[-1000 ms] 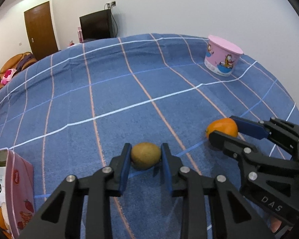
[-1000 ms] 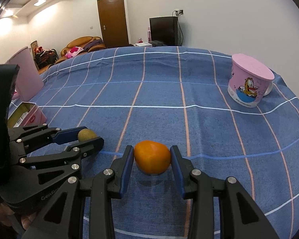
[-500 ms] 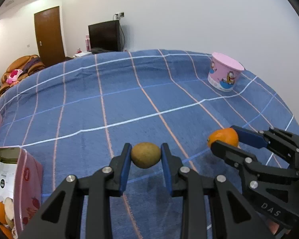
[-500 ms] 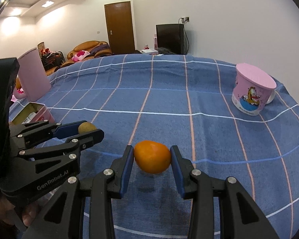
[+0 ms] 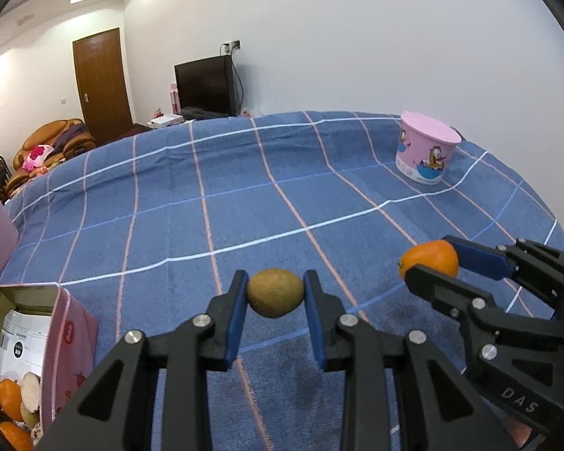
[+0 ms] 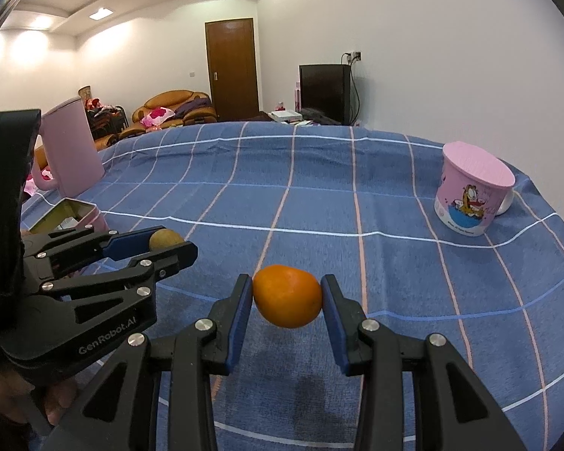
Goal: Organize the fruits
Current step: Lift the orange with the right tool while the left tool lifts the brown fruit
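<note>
My left gripper (image 5: pixel 275 293) is shut on a brown-green kiwi (image 5: pixel 275 292) and holds it above the blue checked cloth (image 5: pixel 244 195). My right gripper (image 6: pixel 286 297) is shut on an orange (image 6: pixel 287 296), also lifted off the cloth. In the left wrist view the right gripper (image 5: pixel 432 263) and its orange (image 5: pixel 429 258) show at the right. In the right wrist view the left gripper (image 6: pixel 169 242) and its kiwi (image 6: pixel 165 239) show at the left. An open pink tin (image 5: pixel 73 334) with several fruits inside sits at the lower left.
A pink cartoon cup (image 5: pixel 426 152) stands upside down at the far right of the cloth, also in the right wrist view (image 6: pixel 472 193). A tall pink container (image 6: pixel 71 150) stands at the far left behind the tin (image 6: pixel 69 212).
Both grippers have risen with their fruits, from touching or just above the cloth to well above it. Both views now tilt up and show more of the room.
</note>
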Available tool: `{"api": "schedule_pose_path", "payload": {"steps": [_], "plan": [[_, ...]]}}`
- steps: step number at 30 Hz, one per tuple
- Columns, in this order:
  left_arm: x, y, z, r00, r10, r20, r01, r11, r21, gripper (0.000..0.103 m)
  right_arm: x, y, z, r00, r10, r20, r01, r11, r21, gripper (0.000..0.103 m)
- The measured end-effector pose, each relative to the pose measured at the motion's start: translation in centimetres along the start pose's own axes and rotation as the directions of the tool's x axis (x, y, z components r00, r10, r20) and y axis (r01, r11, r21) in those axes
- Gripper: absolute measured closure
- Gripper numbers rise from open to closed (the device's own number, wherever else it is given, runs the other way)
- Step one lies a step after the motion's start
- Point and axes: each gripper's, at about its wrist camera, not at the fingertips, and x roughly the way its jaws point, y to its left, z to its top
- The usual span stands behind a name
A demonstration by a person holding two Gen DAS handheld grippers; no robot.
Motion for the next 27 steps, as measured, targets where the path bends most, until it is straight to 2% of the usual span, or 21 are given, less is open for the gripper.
{"api": "schedule_pose_path", "payload": {"steps": [27], "plan": [[-2.3, -0.1, -0.3, 0.993, 0.049, 0.109, -0.05, 0.999, 0.006, 0.072, -1.6, 0.2, -0.3, 0.996, -0.001, 0.088, 0.002, 1.0, -0.013, 0.063]]}}
